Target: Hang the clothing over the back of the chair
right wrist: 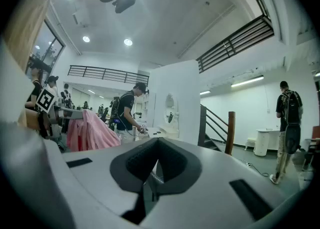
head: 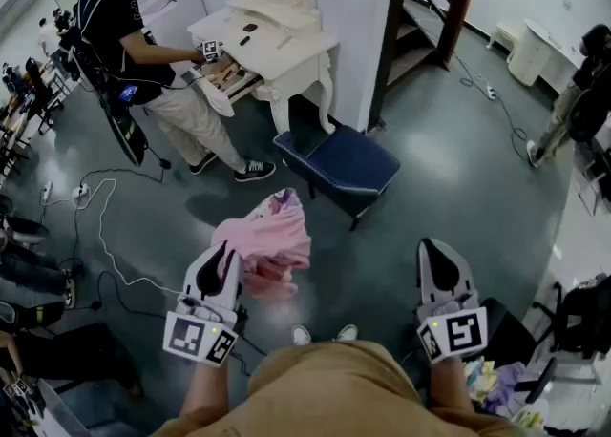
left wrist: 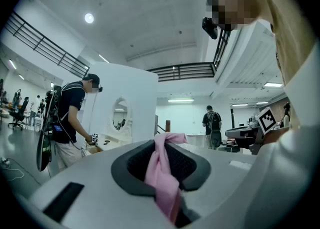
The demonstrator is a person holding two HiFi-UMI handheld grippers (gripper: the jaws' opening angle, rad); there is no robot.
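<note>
The pink clothing (head: pixel 270 239) is hanging bunched in the air above the grey floor (head: pixel 458 168), left of centre and near the person. The left gripper (head: pixel 221 259) is clamping a twisted fold of it. In the left gripper view, the jaws are standing narrow with the pink cloth pinched between them and trailing down out of the grip. Most of the garment is drooping free on the far side of the jaws, which suggests a carrying hold, not one that spreads the cloth for draping.

The right gripper (head: pixel 434 256) is being held level to the right, well apart from the garment. Its jaws are drawn together with nothing between them, probably keeping it free to catch a loose edge.

The blue chair (head: pixel 339 163) is standing farther off, just beside the white dressing table (head: pixel 277 39). From above, its back is not showing clearly. The garment is not yet touching it, so the carry is judged to be under way and the hanging not begun.

One drawer (head: pixel 239 82) of the table is standing open. Another person (head: pixel 124 25) is reaching into it with a gripper, and its contents are too small to identify.
</note>
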